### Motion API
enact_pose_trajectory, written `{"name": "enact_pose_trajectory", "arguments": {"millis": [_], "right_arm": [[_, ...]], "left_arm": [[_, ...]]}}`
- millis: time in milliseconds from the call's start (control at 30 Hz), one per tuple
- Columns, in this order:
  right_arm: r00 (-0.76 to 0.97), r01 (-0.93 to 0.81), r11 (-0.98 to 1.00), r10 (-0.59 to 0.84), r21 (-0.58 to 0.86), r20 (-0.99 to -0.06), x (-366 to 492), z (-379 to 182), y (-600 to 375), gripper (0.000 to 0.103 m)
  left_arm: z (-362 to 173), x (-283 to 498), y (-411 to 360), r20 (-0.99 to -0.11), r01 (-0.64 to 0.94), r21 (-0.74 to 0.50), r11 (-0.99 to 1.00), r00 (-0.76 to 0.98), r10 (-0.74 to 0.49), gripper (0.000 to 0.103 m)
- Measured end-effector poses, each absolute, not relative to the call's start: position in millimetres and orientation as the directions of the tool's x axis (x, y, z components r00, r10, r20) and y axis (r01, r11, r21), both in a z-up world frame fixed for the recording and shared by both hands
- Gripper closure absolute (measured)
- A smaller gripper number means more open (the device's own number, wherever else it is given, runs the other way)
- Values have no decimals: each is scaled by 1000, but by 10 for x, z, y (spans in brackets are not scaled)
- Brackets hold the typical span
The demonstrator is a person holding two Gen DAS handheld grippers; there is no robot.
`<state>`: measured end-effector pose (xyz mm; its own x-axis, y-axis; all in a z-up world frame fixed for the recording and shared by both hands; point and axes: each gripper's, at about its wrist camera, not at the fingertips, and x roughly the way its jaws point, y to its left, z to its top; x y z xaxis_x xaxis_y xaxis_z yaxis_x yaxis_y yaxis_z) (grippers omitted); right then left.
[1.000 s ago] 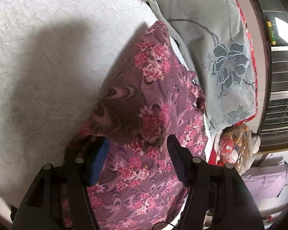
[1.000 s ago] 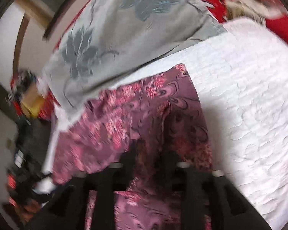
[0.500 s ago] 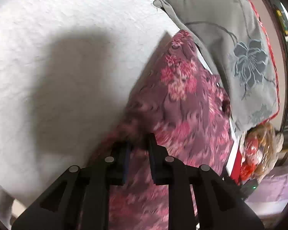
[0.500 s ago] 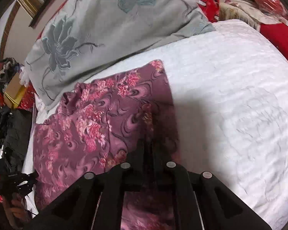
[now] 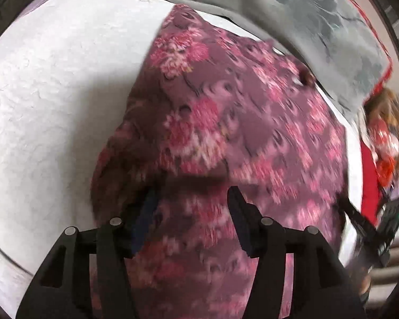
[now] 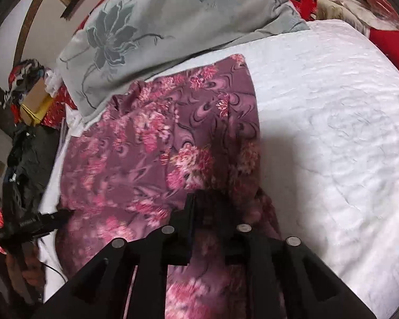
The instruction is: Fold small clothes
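A: Floral garment (image 5: 226, 122) flat on white quilt (image 5: 53, 85), far edge touching grey pillow (image 6: 151, 26). Mid-fold?

B: Probably, blurred. Left gripper (image 5: 191, 210) spread wide, empty. Right gripper (image 6: 212, 207) part-closed, maybe pinching cloth. Next: grab near hem, fold away.

No text, label, brand or number can be read in either view. The black device (image 6: 30, 224) at the left edge of the right wrist view bears pale lettering, too blurred to make out.

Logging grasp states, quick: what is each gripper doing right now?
Left gripper: open, above the floral garment.
Right gripper: partly open, fabric between; grip cannot be told.
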<state>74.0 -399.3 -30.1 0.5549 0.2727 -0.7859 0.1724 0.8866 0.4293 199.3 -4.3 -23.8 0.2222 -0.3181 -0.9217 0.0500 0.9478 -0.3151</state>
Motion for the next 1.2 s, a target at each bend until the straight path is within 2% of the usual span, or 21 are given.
{"name": "enact_pose_trajectory", "arguments": {"millis": [67, 267, 500, 667, 700, 733, 867, 900, 933, 967, 1000, 1033, 1067, 1100, 1167, 1200], "right_arm": [[548, 151, 906, 256, 396, -796, 513, -150, -4020, 71], [528, 155, 878, 315, 454, -789, -580, -107, -4206, 42], [418, 309, 790, 388, 530, -821, -1632, -752, -4328, 40], [454, 361, 600, 556, 714, -696, -1894, -1186, -4356, 38], [457, 359, 578, 576, 733, -678, -1914, -1234, -4346, 37], [460, 359, 551, 598, 753, -657, -1894, -1296, -4321, 37], [436, 337, 484, 680, 808, -589, -1821, -1446, -4187, 35], [435, 309, 466, 706, 829, -559, -1804, -1427, -4153, 35], [436, 271, 461, 724, 845, -535, -1801, -1362, -4115, 39], [435, 220, 475, 734, 852, -521, -1781, -1268, -4047, 49], [425, 167, 503, 739, 848, -522, -1754, -1158, -3972, 56], [418, 134, 529, 736, 838, -532, -1721, -1080, -3930, 73], [415, 92, 566, 726, 819, -548, -1700, -968, -3876, 82], [418, 60, 585, 721, 809, -553, -1689, -882, -3844, 85], [438, 8, 614, 707, 789, -554, -1660, -682, -3815, 94], [454, -12, 617, 705, 787, -545, -1647, -588, -3819, 95]], "left_arm": [[-161, 1864, 106, -913, 68, -354, 933, 192, -361, 49], [-167, 1221, 712, -908, 92, -400, 912, 96, -408, 45], [-471, 484, 1347, -851, -42, -524, 851, -17, -525, 45], [-539, 178, 1406, -794, -63, -602, 796, -51, -605, 45], [-546, 136, 1405, -784, -69, -615, 786, -51, -618, 41], [-529, 109, 1405, -780, -66, -622, 780, -37, -625, 32], [-447, 9, 1393, -768, -47, -639, 768, -26, -640, 29], [-420, -12, 1357, -768, -35, -639, 768, -25, -640, 31], [-397, -31, 1318, -770, -24, -637, 770, -26, -638, 40], [-371, -62, 1291, -778, -9, -628, 778, -27, -628, 50], [-340, -87, 1256, -793, 15, -608, 793, -33, -608, 72], [-319, -103, 1223, -808, 35, -590, 807, -37, -589, 88], [-305, -123, 1186, -820, 51, -572, 819, -39, -570, 94], [-290, -138, 1158, -825, 60, -564, 823, -40, -563, 98], [-249, -148, 1168, -808, 43, -590, 806, -26, -589, 98], [-227, -140, 1178, -793, 32, -609, 793, -18, -608, 98]]}}
